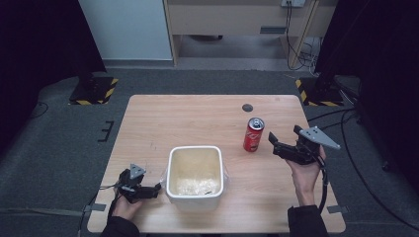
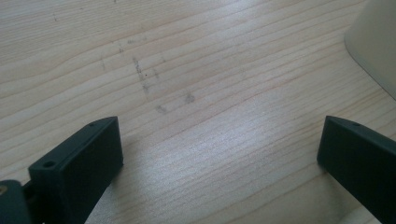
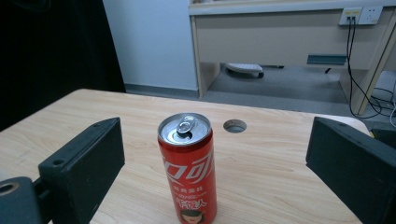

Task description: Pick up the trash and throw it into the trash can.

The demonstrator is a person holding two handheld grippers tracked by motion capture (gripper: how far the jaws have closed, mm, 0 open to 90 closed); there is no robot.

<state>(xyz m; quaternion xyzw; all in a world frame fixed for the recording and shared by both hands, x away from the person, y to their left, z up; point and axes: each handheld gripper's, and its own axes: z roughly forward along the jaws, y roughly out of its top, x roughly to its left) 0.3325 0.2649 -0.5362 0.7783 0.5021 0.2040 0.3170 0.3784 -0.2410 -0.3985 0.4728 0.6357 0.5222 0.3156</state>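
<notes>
I've got the right gripper (image 1: 282, 144) spread wide with the red can (image 1: 253, 134) upright just ahead of it, beyond the white tub (image 1: 194, 176)'s far right corner, left gripper (image 1: 148, 190) wide too, and one off-centre jaw could tip that tall can

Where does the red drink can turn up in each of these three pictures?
High view: the red can stands upright right of centre, just ahead of the right tongs.
Right gripper view: the can stands at centre bottom, between the open jaws.
Left gripper view: bare table and a corner of the white tub.
Shared landmark: the round hole in the tabletop beyond the can.
</notes>
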